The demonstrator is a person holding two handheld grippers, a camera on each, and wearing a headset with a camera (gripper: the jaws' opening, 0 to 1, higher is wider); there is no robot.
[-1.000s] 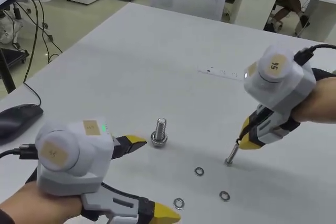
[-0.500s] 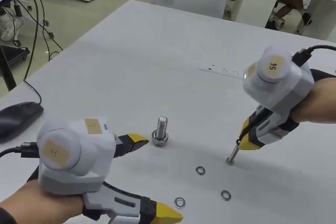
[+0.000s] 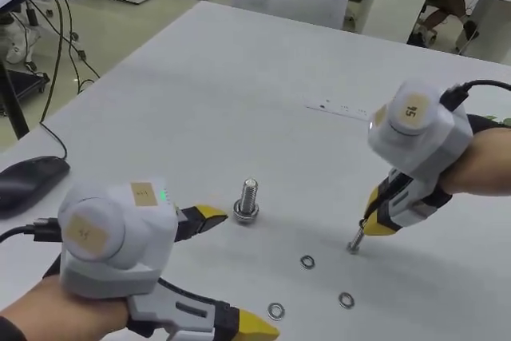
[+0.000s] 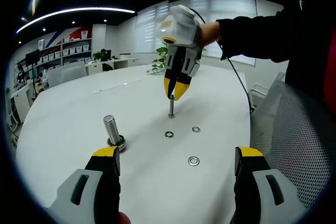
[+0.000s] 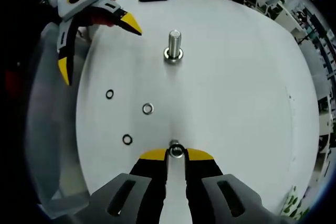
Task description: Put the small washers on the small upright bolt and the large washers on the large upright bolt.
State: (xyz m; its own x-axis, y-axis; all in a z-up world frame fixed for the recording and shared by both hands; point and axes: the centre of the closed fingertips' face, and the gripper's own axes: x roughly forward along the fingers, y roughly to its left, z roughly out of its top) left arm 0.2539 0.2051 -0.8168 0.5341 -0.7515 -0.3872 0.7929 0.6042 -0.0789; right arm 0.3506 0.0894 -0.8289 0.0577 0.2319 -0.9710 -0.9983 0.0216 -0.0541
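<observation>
The large bolt (image 3: 247, 200) stands upright with a washer round its base, also in the left gripper view (image 4: 112, 129). The small bolt (image 3: 354, 239) stands to its right. My right gripper (image 3: 370, 227) sits at the small bolt's top, its jaws shut on a small washer (image 5: 176, 151). Three loose washers lie flat on the table (image 3: 307, 262) (image 3: 346, 300) (image 3: 276, 311). My left gripper (image 3: 233, 271) hovers open at the near left, nothing between its fingers (image 4: 107, 153), with the nearest washer (image 4: 193, 160) just ahead of it.
The white table (image 3: 200, 93) stretches far back, with a thin strip (image 3: 339, 109) lying on it. A black mouse (image 3: 28, 177) rests at the left edge. Chairs and desks stand beyond the far edge.
My right gripper has sunk slightly over the small bolt's top. The left gripper and the loose washers have stayed put; the head camera has shifted a little.
</observation>
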